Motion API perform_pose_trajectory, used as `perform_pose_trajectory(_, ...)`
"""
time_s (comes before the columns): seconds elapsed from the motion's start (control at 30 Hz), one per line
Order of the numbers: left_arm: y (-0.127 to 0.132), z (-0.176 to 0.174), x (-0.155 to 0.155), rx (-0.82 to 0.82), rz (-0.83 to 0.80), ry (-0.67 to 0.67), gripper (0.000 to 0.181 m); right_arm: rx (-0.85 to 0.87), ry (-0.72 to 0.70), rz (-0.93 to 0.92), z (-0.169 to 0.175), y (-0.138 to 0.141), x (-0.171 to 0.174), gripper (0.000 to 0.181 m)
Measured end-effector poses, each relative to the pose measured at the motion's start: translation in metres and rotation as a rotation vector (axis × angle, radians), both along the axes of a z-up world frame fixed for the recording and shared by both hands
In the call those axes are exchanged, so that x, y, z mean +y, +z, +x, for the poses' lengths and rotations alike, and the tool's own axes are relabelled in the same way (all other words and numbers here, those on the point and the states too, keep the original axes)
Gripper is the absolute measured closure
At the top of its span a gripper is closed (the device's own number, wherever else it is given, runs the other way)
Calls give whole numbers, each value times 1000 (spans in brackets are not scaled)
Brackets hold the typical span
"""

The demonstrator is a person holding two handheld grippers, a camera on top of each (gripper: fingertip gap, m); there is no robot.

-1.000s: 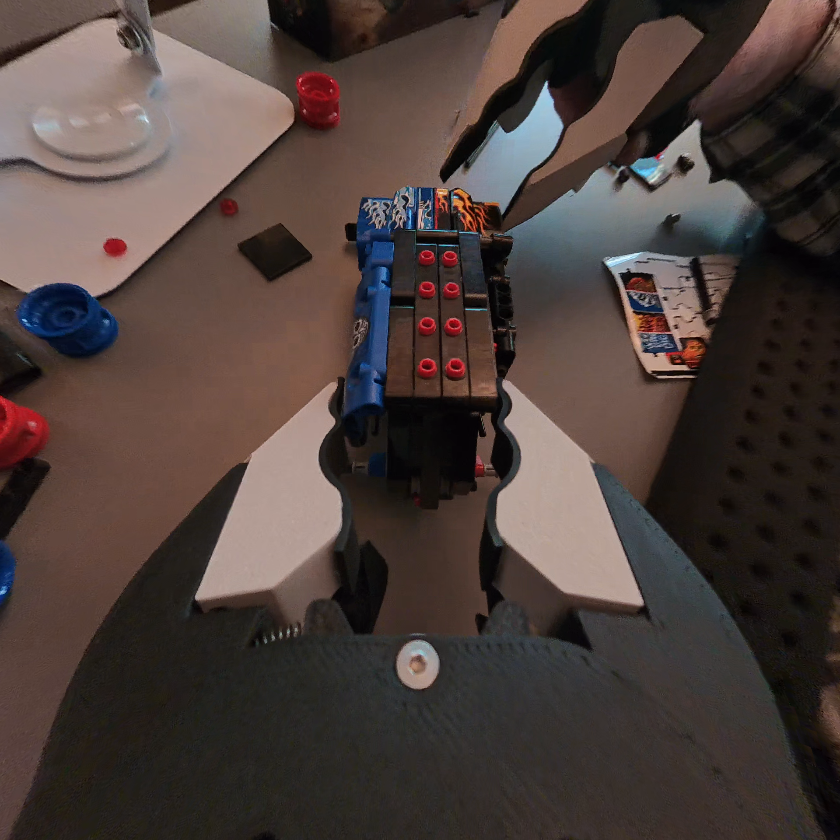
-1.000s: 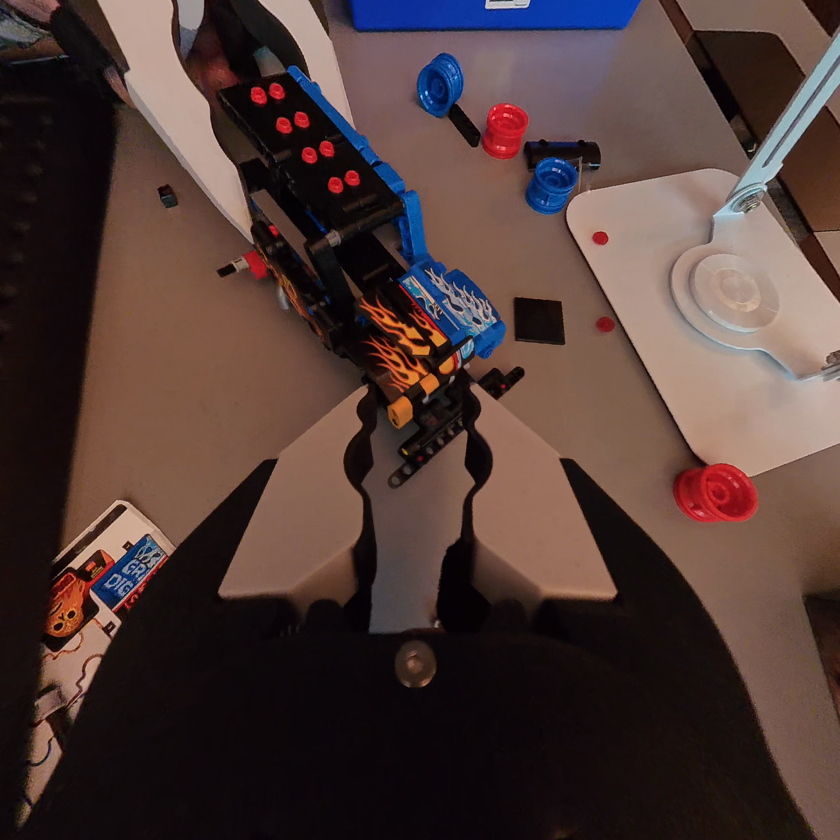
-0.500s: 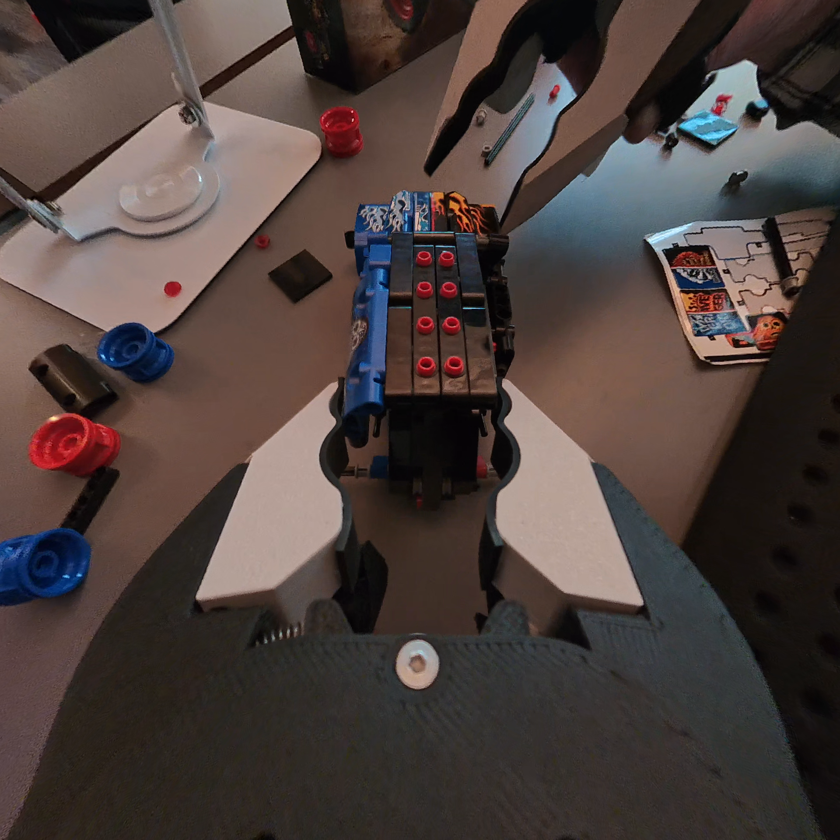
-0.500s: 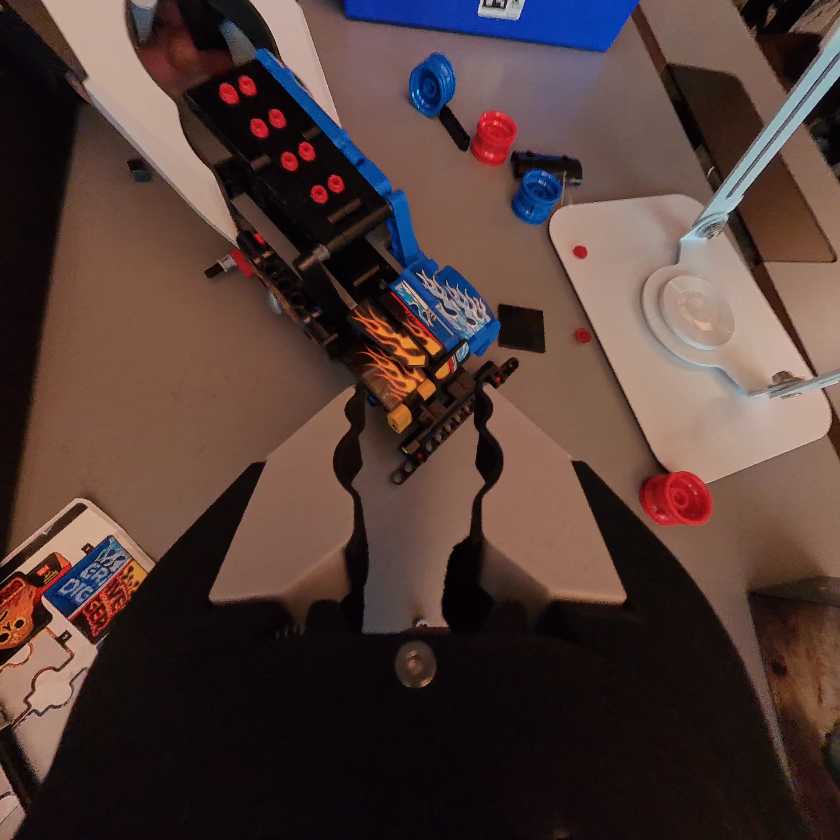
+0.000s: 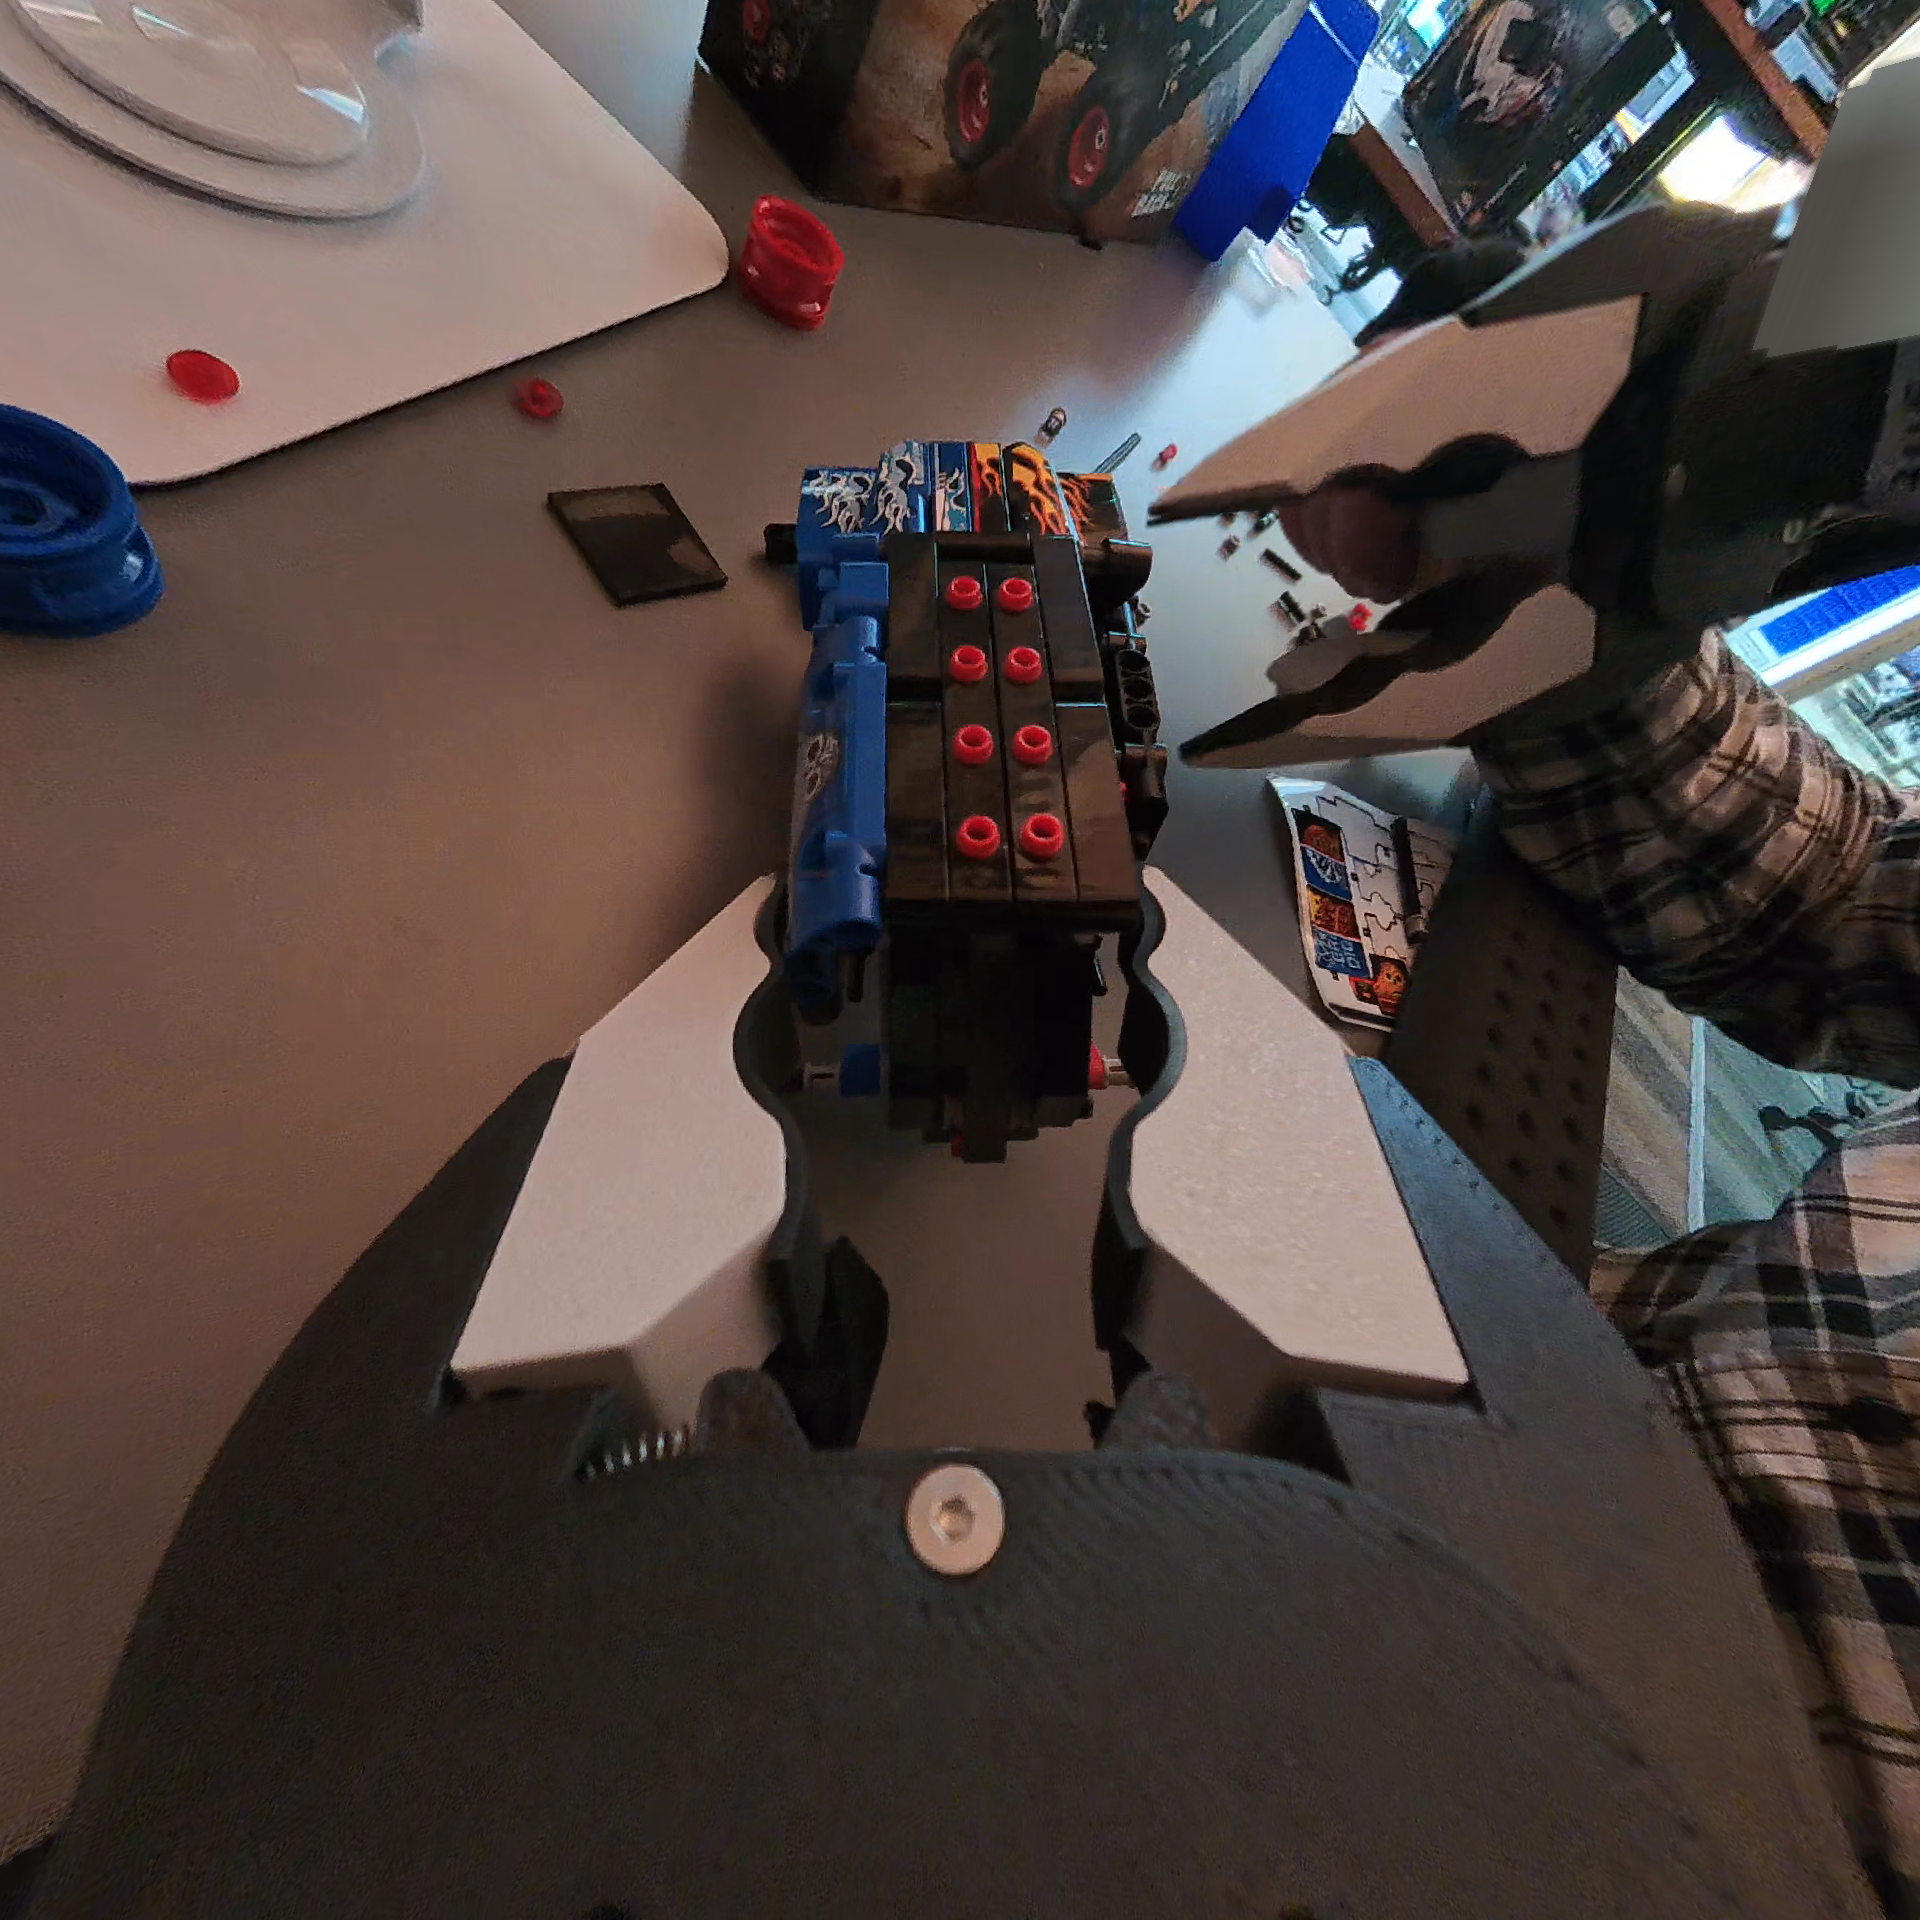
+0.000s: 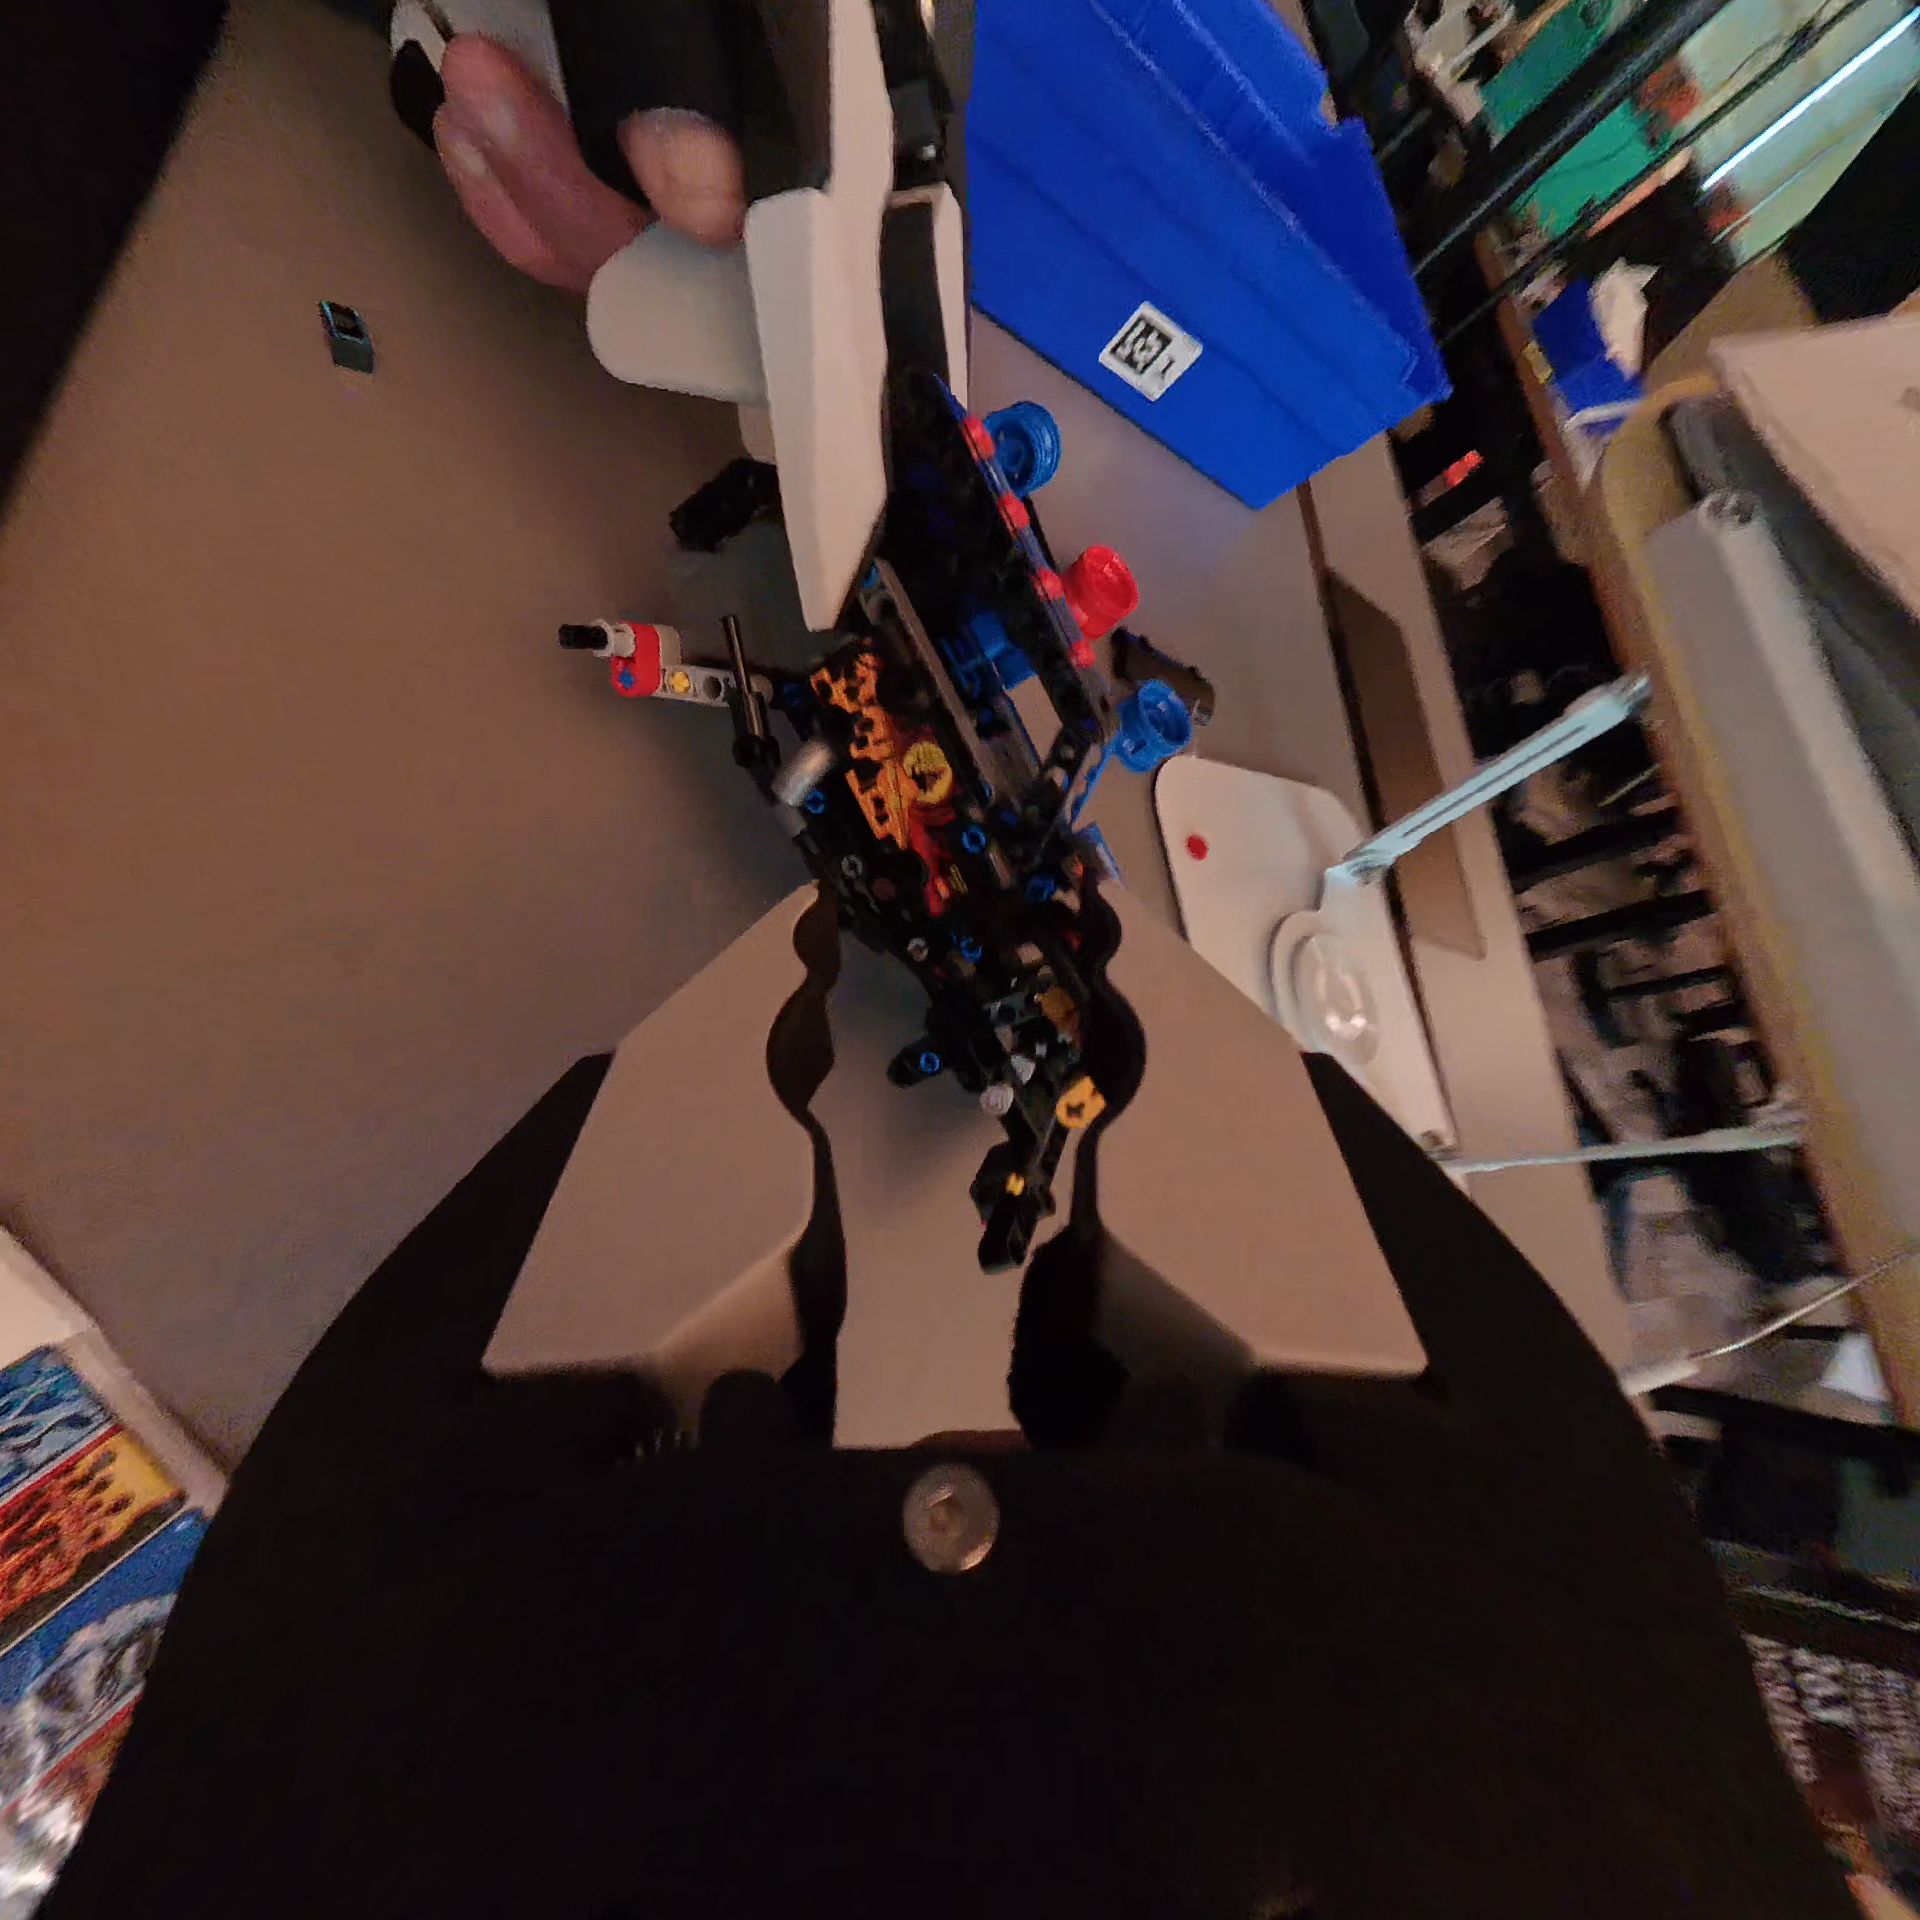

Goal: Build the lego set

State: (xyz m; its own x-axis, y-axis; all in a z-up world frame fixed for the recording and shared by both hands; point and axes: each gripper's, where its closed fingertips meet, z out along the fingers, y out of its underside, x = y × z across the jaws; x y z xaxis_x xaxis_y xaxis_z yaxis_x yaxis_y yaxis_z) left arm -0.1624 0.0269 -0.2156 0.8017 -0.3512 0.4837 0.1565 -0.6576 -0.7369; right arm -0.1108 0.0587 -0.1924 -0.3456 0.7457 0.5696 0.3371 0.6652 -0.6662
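Grey tabletop [image 5: 312, 831], dimly lit; blue storage bin [image 6: 1174, 249] upper centre; possibly shelving [image 6: 1621, 914], blurred, along the right edge.

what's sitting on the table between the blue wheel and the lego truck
In the left wrist view, one flat black tile lies on bare table between the blue wheel and the truck.

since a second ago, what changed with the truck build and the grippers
The left hand-held gripper stays clamped on the truck build and has rolled it onto its side, so the right wrist view now sees its side and underside. The right hand-held gripper, still open, has swung from the front end to the build's flank. Loose wheels stayed put.
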Motion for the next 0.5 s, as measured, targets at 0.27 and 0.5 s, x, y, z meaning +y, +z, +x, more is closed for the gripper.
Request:
perform_pose_trajectory(0.27, 2, 10, 4, -71, -31, -26, 121, 67, 16, 250, -11, -1, -12, 146)
perform_pose_trajectory(0.5, 4, 8, 7, -212, -79, -67, 122, 52, -9, 212, -5, -3, 7, 147)
